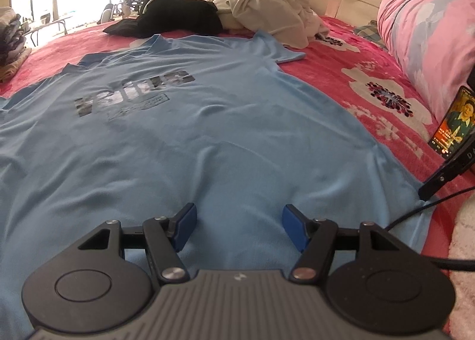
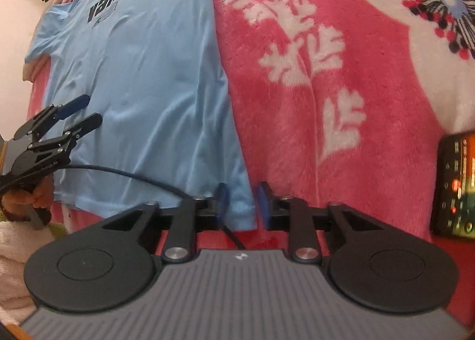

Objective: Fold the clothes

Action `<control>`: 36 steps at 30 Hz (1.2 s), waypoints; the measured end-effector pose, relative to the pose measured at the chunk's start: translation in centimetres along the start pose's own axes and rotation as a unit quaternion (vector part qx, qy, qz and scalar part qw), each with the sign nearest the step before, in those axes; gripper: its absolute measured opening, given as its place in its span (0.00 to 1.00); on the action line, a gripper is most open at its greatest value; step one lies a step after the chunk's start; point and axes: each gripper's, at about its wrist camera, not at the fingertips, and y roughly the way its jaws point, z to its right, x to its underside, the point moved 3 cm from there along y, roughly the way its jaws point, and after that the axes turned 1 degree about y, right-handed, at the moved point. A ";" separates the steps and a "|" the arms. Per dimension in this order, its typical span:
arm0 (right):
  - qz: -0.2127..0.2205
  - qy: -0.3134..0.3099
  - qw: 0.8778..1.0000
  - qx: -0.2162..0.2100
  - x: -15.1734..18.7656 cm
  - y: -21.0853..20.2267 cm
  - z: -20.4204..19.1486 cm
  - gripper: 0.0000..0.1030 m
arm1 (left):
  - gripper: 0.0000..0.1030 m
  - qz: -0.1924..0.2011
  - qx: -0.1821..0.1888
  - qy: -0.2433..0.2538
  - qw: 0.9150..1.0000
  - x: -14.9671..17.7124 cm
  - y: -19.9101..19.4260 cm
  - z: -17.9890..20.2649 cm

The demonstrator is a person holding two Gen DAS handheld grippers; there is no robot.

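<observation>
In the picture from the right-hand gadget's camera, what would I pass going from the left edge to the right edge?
The left gripper held in a hand → the light blue T-shirt → the right gripper, open around the shirt's bottom corner → the pink flowered blanket → a phone with its screen lit.

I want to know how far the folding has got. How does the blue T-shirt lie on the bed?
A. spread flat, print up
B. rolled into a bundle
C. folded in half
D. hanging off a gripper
A: the blue T-shirt lies spread out on the pink blanket with its print facing up.
</observation>
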 end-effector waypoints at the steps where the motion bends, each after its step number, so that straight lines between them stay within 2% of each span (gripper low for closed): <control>1: 0.006 -0.004 1.000 0.003 0.3 -0.2 -0.3 0.01 | 0.63 -0.001 -0.001 -0.002 1.000 0.0 -0.1 -0.1; 5: 0.071 -0.023 0.997 0.007 0.9 -3.8 -2.5 0.01 | 0.63 -0.007 -0.004 -0.007 1.000 0.3 -0.6 -0.3; 6: 0.074 -0.018 0.997 0.013 1.2 -4.3 -2.3 0.01 | 0.63 -0.008 -0.004 -0.007 1.000 0.4 -0.7 -0.3; 8: 0.064 -0.007 0.997 0.037 2.2 -4.6 -1.4 0.01 | 0.63 -0.010 -0.005 -0.006 1.000 0.6 -0.8 -0.3; 11: 0.023 0.030 0.998 0.059 3.7 -2.9 0.6 0.01 | 0.63 -0.011 -0.008 -0.002 1.000 0.7 -0.7 -0.2; 12: 0.012 0.035 0.996 0.082 3.9 -2.3 0.8 0.01 | 0.63 -0.012 -0.008 -0.002 1.000 0.7 -0.7 -0.2; 14: 0.014 0.032 0.994 0.105 4.1 -2.0 0.8 0.03 | 0.63 -0.011 -0.007 -0.002 1.000 0.8 -0.8 -0.2; 16: 0.039 0.042 0.993 0.108 4.0 -2.9 0.8 0.03 | 0.63 -0.011 -0.006 -0.002 1.000 0.9 -0.9 -0.3; 18: 0.087 0.039 0.987 0.131 3.8 -4.6 0.1 0.04 | 0.63 -0.011 -0.003 -0.004 1.000 0.9 -0.9 -0.4; 20: 0.152 0.028 0.976 0.155 3.6 -6.8 -1.3 0.05 | 0.63 -0.011 -0.002 -0.006 1.000 0.8 -1.0 -0.6; 22: 0.234 0.011 0.959 0.162 3.3 -9.4 -3.3 0.05 | 0.63 -0.010 -0.007 -0.010 1.000 0.6 -1.2 -1.0; 25: 0.348 -0.009 0.927 0.138 2.0 -11.8 -7.3 0.05 | 0.63 -0.008 -0.023 -0.015 1.000 0.2 -1.7 -1.7; 28: 0.414 -0.003 0.909 0.042 -0.4 -11.8 -10.9 0.06 | 0.63 -0.001 -0.050 -0.027 0.998 -0.4 -3.0 -3.2; 30: 0.422 -0.006 0.906 -0.027 -2.0 -11.0 -13.1 0.08 | 0.63 0.001 -0.065 -0.035 0.997 -0.5 -3.8 -4.2; 32: 0.403 -0.026 0.912 -0.077 -3.0 -9.7 -15.4 0.12 | 0.63 -0.002 -0.078 -0.043 0.996 -0.1 -4.3 -5.0; 34: 0.382 -0.061 0.918 -0.088 -3.3 -8.1 -17.1 0.27 | 0.63 -0.004 -0.090 -0.052 0.995 0.2 -4.8 -5.9; 36: 0.370 -0.096 0.922 -0.061 -2.7 -6.1 -17.6 0.31 | 0.63 -0.006 -0.102 -0.060 0.993 0.5 -5.3 -6.7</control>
